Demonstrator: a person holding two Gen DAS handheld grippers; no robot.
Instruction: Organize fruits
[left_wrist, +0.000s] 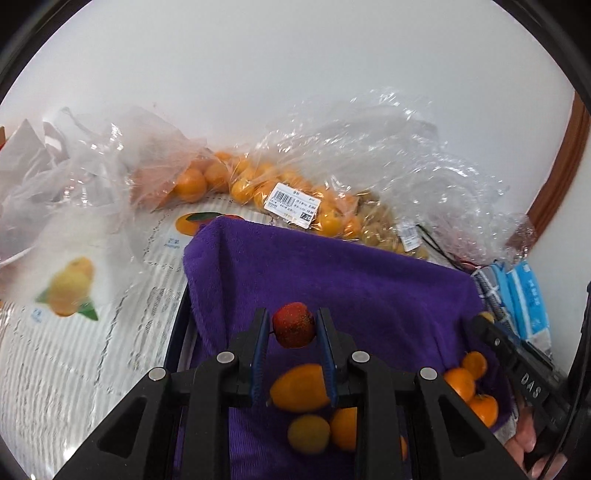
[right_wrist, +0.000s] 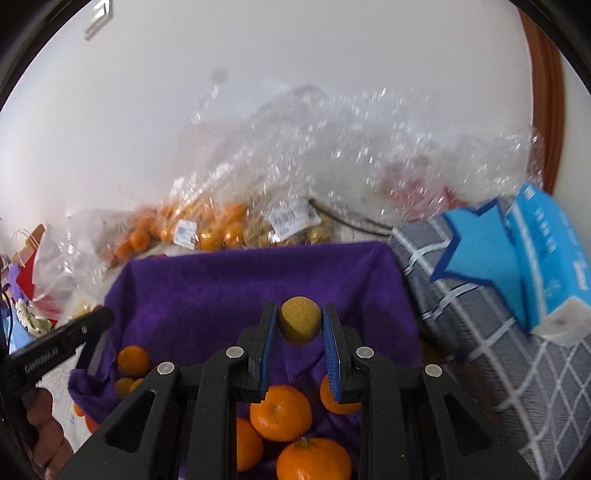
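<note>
My left gripper (left_wrist: 293, 325) is shut on a small red fruit (left_wrist: 294, 324) and holds it above a purple cloth (left_wrist: 362, 280) that lines a container. My right gripper (right_wrist: 299, 320) is shut on a small brownish-yellow round fruit (right_wrist: 299, 319) over the same purple cloth (right_wrist: 229, 291). Several oranges (right_wrist: 280, 412) and yellow-orange fruits (left_wrist: 300, 387) lie on the cloth below both grippers. The right gripper shows at the right edge of the left wrist view (left_wrist: 517, 362); the left gripper shows at the left edge of the right wrist view (right_wrist: 62, 347).
Clear plastic bags of small oranges (left_wrist: 236, 181) and brownish fruits (right_wrist: 291, 229) lie behind the cloth, against a white wall. A fruit-printed table cover (left_wrist: 74, 288) lies to the left. A grey checked cloth (right_wrist: 480, 325) and a blue pack (right_wrist: 546, 258) stand to the right.
</note>
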